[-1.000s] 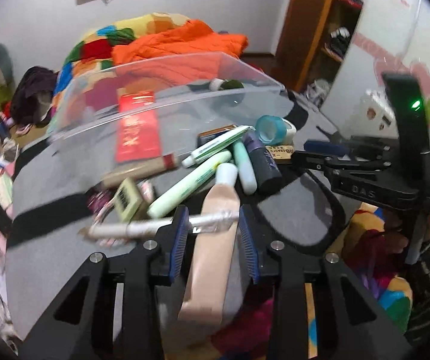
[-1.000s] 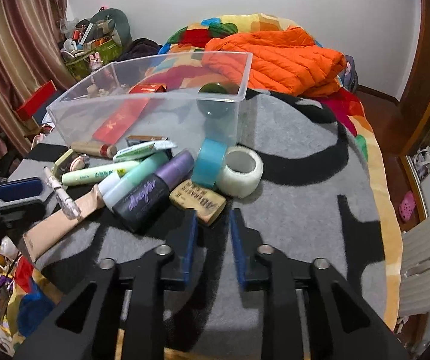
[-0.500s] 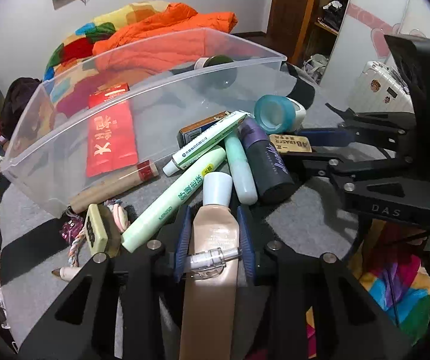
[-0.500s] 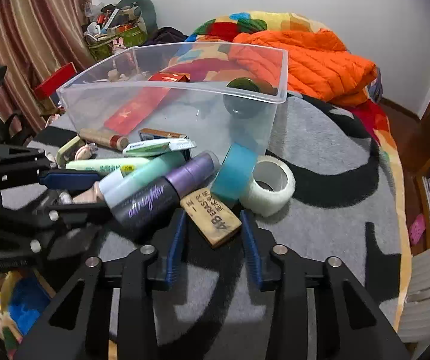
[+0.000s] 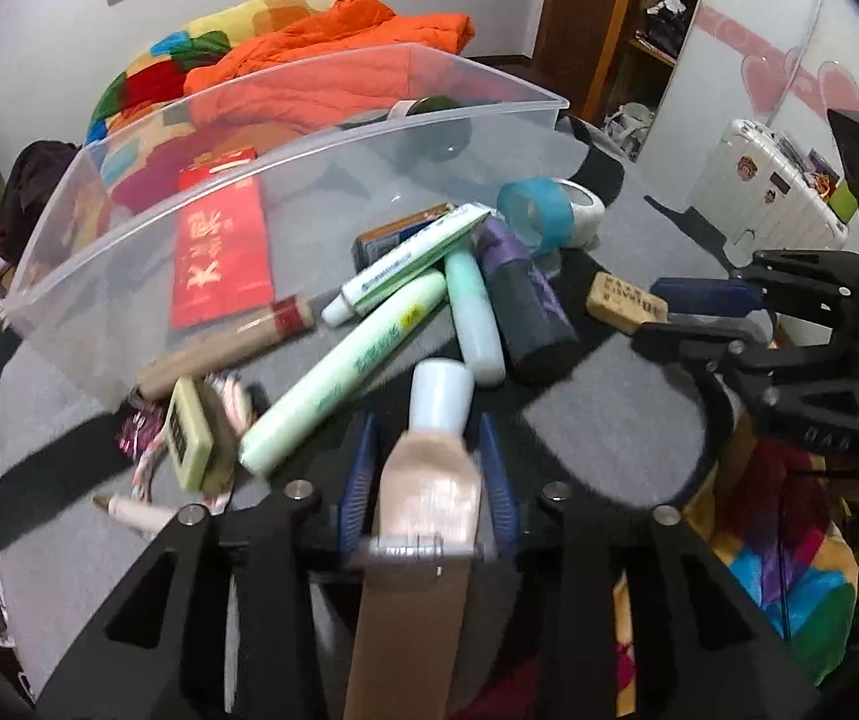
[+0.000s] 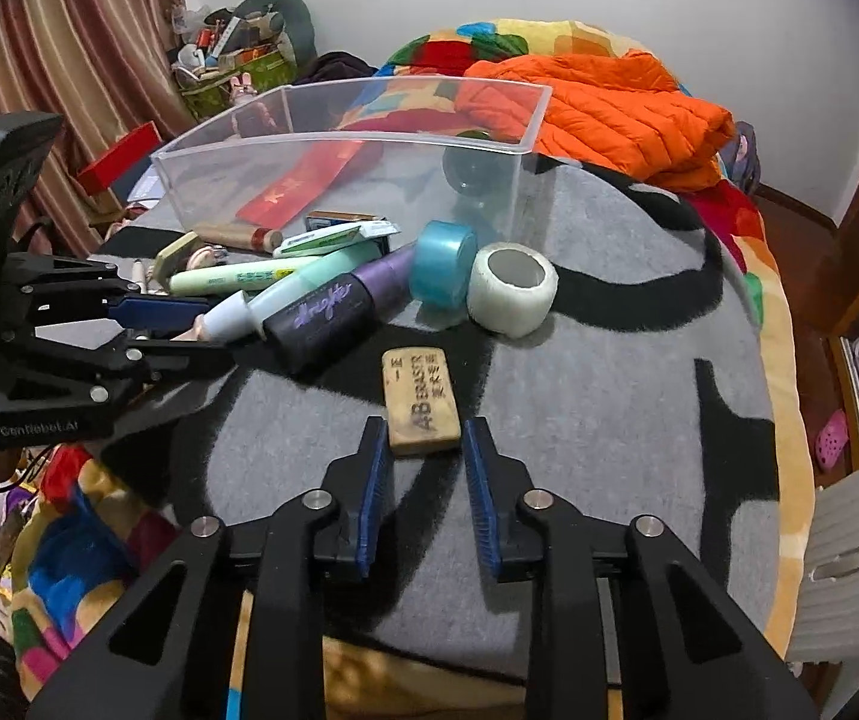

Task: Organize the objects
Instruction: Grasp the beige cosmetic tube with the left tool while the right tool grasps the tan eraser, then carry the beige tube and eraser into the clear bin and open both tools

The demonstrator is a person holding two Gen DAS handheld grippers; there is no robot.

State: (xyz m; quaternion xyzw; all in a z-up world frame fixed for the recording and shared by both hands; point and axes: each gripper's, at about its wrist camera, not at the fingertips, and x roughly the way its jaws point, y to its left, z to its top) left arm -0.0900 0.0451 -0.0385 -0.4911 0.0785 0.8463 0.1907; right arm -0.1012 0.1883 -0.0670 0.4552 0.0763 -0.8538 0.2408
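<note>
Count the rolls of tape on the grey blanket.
2. The blue roll stands on edge beside the purple bottle; the white roll lies right of it, touching. Others may be hidden.

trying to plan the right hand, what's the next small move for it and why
Probably ease the right gripper forward and close on the eraser. Only the eraser's near end sits between the open fingers, and the clear bin it likely belongs in stands just beyond.
</note>
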